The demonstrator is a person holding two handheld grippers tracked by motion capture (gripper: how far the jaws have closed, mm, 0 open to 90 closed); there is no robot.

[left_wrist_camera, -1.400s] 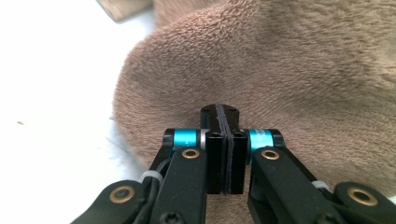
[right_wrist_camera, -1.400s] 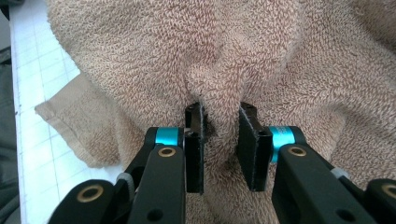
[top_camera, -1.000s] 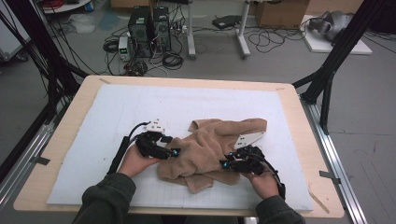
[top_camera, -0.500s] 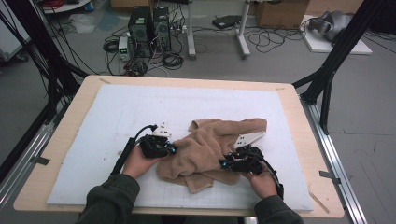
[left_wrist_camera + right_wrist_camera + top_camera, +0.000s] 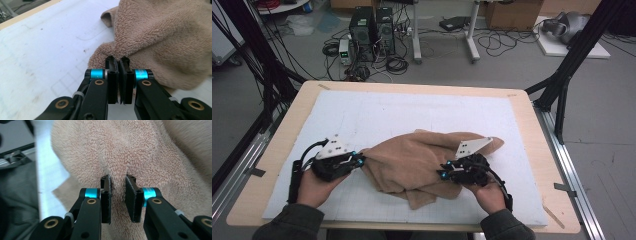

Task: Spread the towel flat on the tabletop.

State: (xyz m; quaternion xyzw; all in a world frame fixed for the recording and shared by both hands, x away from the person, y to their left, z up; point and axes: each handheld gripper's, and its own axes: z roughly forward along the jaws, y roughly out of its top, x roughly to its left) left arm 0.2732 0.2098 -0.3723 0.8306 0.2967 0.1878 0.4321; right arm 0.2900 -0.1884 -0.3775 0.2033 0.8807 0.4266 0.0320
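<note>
My hands come in at the near edge of the worktop (image 5: pixel 532 130), a gripper in each. My left gripper (image 5: pixel 360 161) sits at the near left, its jaws pressed together on a pinched-up edge of the tan towel (image 5: pixel 422 160); in the left gripper view (image 5: pixel 119 65) the terry bunches into a tight fold right between the pads, with almost no gap left. My right gripper (image 5: pixel 441 175) lies toward the near right, resting on top of the towel. In the right gripper view (image 5: pixel 119 185) its jaws stand a little apart with a ridge of cloth rising between them; the pads press into the pile on both sides, so I take it as gripping the towel, though the blur leaves me less than certain how firmly.

The towel itself lies crumpled across the middle of the white gridded mat (image 5: pixel 362 115), stretched between my two grippers, a loose flap hanging toward me at the near side and one corner reaching out to the right past my right gripper. Beyond it the mat runs on to the wooden rim of the worktop. Farther off, on the floor, stand computer towers (image 5: pixel 372 27) amid tangled cables (image 5: pixel 507 42).
</note>
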